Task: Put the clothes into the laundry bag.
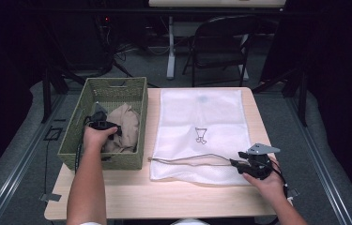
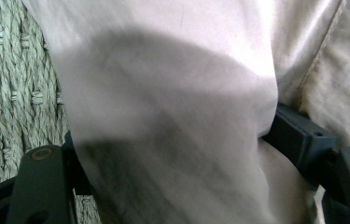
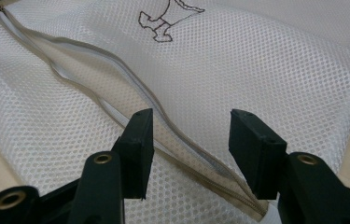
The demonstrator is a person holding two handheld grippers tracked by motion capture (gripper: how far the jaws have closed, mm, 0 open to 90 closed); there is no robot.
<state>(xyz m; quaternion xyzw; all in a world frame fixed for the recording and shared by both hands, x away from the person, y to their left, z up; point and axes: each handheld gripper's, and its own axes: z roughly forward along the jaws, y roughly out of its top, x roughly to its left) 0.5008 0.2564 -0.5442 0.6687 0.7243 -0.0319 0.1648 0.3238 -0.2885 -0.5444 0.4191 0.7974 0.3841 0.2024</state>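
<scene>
The left gripper (image 1: 112,130) was down in the green woven basket (image 1: 72,136), its jaws set around a bunch of the beige cloth (image 1: 126,126). In the left gripper view the fabric (image 2: 172,116) bulged between both jaws and hid the pads, so whether they really pinched it was hard to say; looked like they touched it. The right gripper (image 1: 233,162) sat low over the near right end of the white mesh laundry bag (image 1: 202,112), jaws spread with nothing clamped. In its own view the bag's open zipper (image 3: 116,88) ran between the jaws (image 3: 191,154). The bag lay flat on the wooden table (image 1: 164,197), just right of the basket. The cloth was a crumpled heap in the basket, its lower part hidden behind the rim.
</scene>
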